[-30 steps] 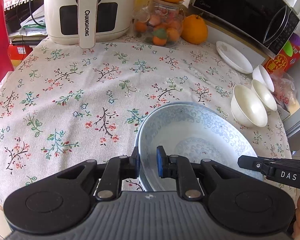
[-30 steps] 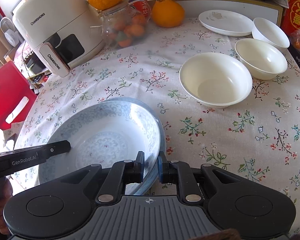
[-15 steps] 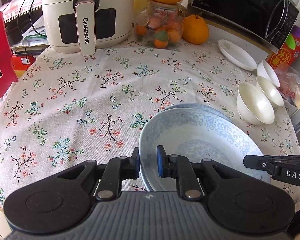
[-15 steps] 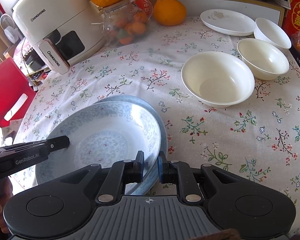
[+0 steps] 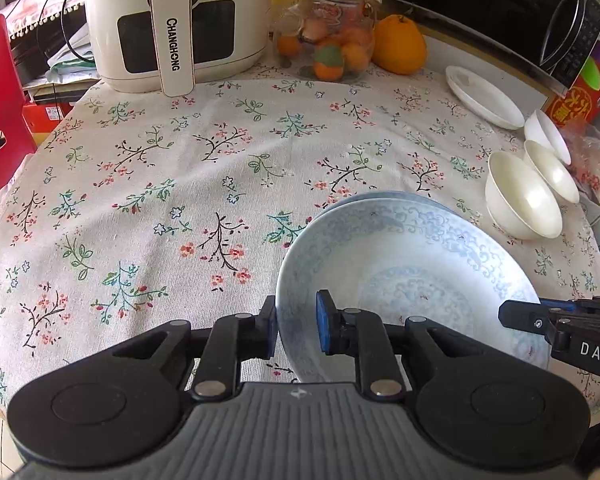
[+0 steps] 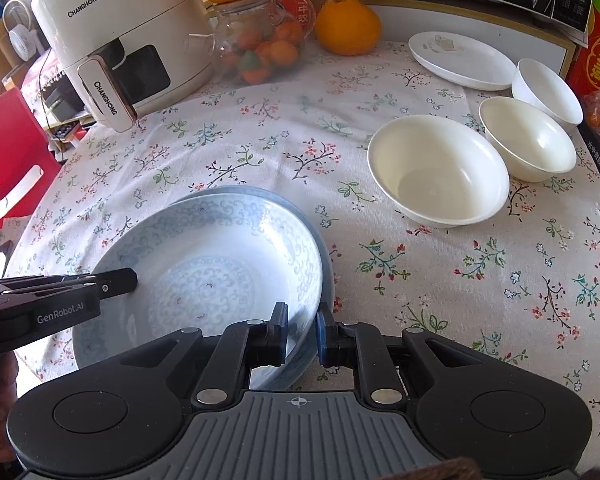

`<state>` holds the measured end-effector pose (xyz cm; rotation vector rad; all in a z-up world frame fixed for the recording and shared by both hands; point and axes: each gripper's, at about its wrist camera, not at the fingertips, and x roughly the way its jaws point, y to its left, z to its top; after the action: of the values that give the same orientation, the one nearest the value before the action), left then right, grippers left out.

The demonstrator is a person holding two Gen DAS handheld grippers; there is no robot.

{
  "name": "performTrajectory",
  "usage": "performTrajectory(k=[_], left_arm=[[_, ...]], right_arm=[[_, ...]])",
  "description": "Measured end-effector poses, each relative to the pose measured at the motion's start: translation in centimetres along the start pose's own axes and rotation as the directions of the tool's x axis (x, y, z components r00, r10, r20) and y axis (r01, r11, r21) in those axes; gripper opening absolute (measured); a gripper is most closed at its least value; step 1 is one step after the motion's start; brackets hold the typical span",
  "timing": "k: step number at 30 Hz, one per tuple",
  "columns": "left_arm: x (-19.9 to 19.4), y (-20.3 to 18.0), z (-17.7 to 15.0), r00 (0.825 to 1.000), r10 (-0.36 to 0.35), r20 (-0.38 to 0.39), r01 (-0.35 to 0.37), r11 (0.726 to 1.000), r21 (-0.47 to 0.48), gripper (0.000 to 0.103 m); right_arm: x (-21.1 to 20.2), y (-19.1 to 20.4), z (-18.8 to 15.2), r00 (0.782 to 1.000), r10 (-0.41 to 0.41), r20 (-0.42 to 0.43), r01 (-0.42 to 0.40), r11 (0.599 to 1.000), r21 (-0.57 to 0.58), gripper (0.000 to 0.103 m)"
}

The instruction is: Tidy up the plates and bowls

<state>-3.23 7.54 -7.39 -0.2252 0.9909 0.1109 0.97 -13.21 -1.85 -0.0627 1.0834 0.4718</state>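
Blue-patterned plate [image 5: 412, 264] gripped at opposite rims by left tool [image 5: 297, 330] and right tool [image 6: 302, 334].

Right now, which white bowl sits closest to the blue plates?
The largest white bowl, nearest of the three to the blue-patterned plates; the two smaller bowls sit behind it.

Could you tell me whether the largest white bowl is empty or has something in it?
Empty. The largest white bowl sits upright on the tablecloth, and its inside shows only bare glazed surface.
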Motion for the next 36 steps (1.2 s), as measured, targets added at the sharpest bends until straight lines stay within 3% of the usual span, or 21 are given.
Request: performTrajectory(k=[20, 36], left_arm=[[0.1, -0.7, -0.5, 0.999, 0.034, 0.010, -0.034, 0.998, 0.056, 0.017], [0.2, -0.6, -0.4, 1.000, 0.029, 0.002, -0.029, 0.999, 0.043, 0.017]], right_arm=[[0.5, 1.1, -0.5, 0.995, -0.097, 0.033, 0.100, 0.988, -0.114, 0.017], [0.6, 0.5, 0.1, 0.997, -0.074, 0.024, 0.076, 0.995, -0.066, 0.018]])
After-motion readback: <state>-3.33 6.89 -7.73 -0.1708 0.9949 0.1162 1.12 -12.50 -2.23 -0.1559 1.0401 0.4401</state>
